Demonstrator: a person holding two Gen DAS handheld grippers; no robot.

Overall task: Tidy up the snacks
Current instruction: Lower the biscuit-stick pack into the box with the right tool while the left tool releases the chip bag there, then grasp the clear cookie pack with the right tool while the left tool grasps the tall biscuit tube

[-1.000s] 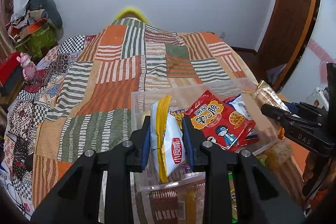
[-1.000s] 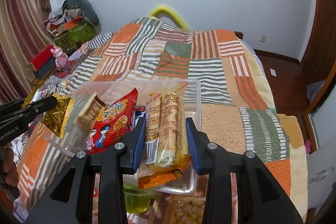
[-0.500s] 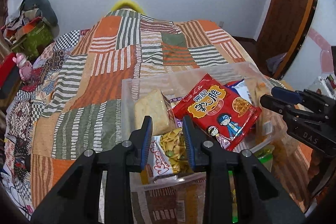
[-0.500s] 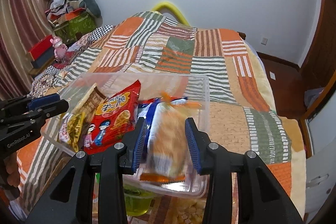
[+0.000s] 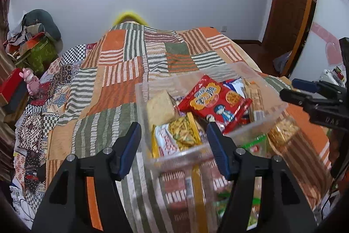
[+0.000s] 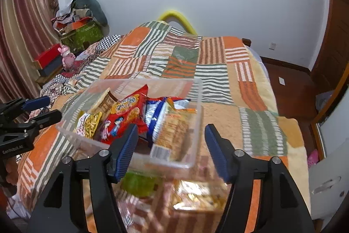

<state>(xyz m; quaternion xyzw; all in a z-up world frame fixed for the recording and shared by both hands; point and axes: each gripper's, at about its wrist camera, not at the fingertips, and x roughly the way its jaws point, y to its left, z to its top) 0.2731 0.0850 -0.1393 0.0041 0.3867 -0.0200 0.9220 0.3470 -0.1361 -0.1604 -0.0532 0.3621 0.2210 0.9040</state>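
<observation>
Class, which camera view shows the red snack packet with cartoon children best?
The left wrist view: the red snack packet with cartoon children lies face-on in the clear plastic bin. The right wrist view shows it tilted, its lower corner hidden by a finger.

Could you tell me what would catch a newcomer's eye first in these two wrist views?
Most striking is the clear plastic bin on the patchwork bedspread, crammed with snacks, a bright red packet lying on top. Both the left gripper and the right gripper hang open and empty at its near edge. More snacks lie blurred beneath the bin.
</observation>
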